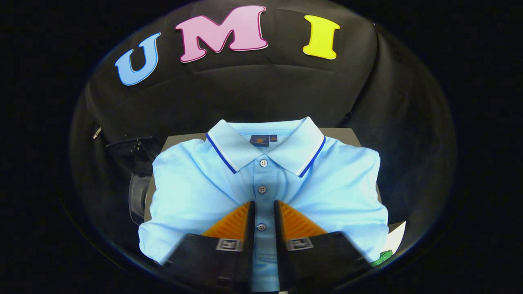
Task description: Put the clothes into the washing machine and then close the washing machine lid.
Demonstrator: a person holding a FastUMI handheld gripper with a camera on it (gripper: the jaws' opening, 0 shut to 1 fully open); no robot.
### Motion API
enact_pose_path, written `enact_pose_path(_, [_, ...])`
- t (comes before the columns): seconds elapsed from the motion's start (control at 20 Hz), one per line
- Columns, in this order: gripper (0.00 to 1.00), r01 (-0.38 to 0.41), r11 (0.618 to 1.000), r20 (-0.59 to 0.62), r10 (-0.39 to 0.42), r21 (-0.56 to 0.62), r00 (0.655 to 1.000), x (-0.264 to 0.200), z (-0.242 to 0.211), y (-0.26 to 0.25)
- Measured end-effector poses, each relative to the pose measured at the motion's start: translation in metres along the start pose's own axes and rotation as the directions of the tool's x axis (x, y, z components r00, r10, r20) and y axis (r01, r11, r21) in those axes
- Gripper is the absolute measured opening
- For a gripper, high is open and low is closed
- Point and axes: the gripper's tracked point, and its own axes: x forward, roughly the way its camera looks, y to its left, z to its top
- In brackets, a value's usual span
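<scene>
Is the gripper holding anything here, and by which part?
It cannot be told. The gripper has its fingers nearly closed either side of the button placket of the folded light blue polo shirt.

A grey table [347, 134] carries the folded light-blue polo shirt [196, 192], spread flat across nearly its whole top, collar at the far side. The gripper [264, 206] hangs over the placket, fingers a little apart.
</scene>
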Motion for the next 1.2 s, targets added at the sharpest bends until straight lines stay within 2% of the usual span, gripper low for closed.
enact_pose_path(0.05, [0.08,-0.001,1.0,0.001,0.001,-0.008,1.0,-0.005,0.0,-0.002])
enact_pose_path(0.55, [0.08,-0.052,0.998,0.051,0.051,0.017,0.997,-0.011,0.006,0.0])
enact_pose_path(0.85, [0.08,-0.174,0.983,0.123,0.166,0.056,0.978,-0.049,0.031,0.008])
enact_pose_path(1.2, [0.08,-0.317,0.946,0.16,0.302,0.075,0.94,-0.076,0.048,0.021])
